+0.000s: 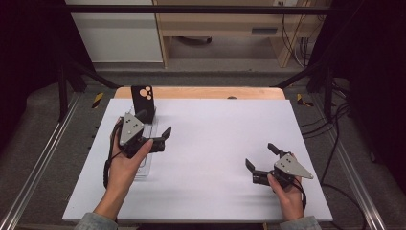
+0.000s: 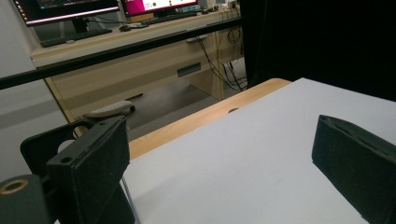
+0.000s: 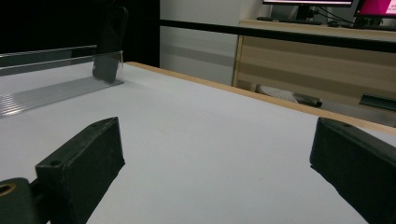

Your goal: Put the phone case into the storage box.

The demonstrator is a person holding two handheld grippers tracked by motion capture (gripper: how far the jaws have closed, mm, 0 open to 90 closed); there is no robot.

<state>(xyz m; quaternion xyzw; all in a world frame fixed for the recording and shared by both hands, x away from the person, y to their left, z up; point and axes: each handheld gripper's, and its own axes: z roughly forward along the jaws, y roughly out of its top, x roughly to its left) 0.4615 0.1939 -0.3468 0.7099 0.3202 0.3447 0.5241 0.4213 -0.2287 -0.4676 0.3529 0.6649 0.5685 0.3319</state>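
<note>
No brand name or readable writing shows on anything here; the only marking is a cluster of round pale-orange cut-outs near the top of the black rectangular phone case (image 1: 142,101), which stands upright at the far left of the desk (image 1: 215,143), a flat matte white board over a light wooden top. The case sits in the far end of a clear, ribbed plastic rack (image 1: 146,165) that runs toward the near side.

In the high view the left gripper (image 1: 154,137), black with a grey three-cornered plate, hovers over that rack just near of the case, its fingers spread apart and holding nothing. The right gripper (image 1: 261,157) rests near the right front of the desk, well apart from the case, fingers likewise wide apart and empty.

The right gripper view (image 3: 217,163) shows the case (image 3: 110,44) from the side, leaning slightly in the transparent rack (image 3: 51,93), whose fine grooves catch the light. The left gripper view (image 2: 219,163) looks past the case's dark edge (image 2: 46,144) at the lower left, just beside the near finger, and takes in the desk's wooden rim.
</note>
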